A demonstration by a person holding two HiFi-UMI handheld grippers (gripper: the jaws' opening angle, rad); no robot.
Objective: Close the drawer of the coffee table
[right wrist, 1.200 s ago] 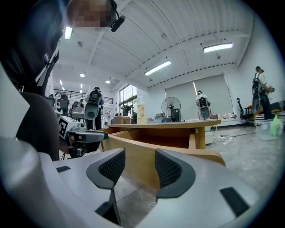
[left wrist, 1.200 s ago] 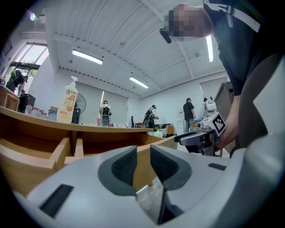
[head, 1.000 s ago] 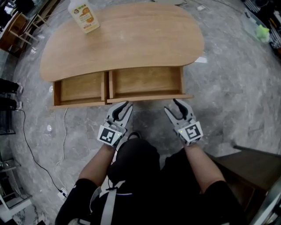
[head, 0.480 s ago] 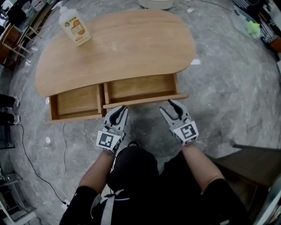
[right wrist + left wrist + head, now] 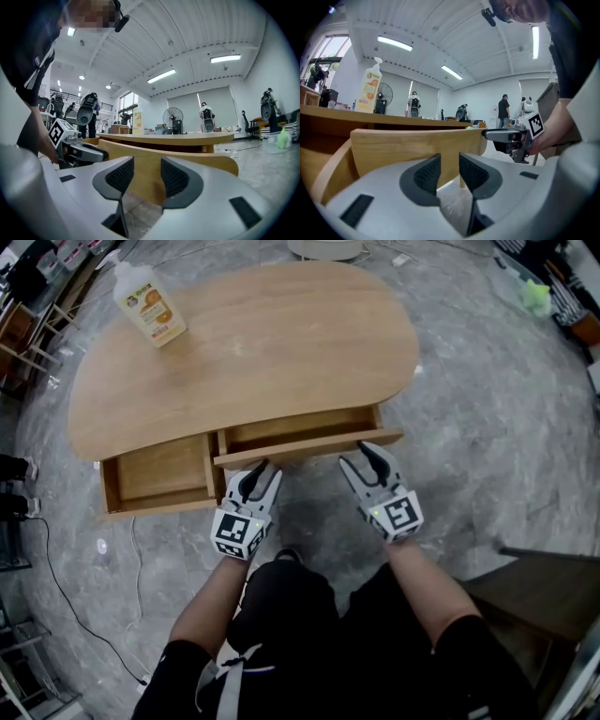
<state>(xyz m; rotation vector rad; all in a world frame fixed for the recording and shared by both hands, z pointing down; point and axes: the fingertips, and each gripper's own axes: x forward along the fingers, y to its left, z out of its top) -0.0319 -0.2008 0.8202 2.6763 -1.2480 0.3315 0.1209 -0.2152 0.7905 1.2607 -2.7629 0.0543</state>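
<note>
Head view: the coffee table (image 5: 253, 343) has its right drawer (image 5: 309, 447) partly out, with the left gripper (image 5: 260, 471) and the right gripper (image 5: 366, 457) both at the drawer's front panel. Left gripper view: the jaws are spread and have just been opening, with nothing between them — only the panel beyond. Right gripper view: the jaws are wide, though they have just been closing slightly — likewise empty.

Person in black short-sleeved top (image 5: 394, 624); left gripper (image 5: 258, 472) and right gripper (image 5: 361, 457) pale grey, each with dark ribbed pads (image 5: 427, 173) and a cube (image 5: 236, 532) of black-and-white square markers.
</note>
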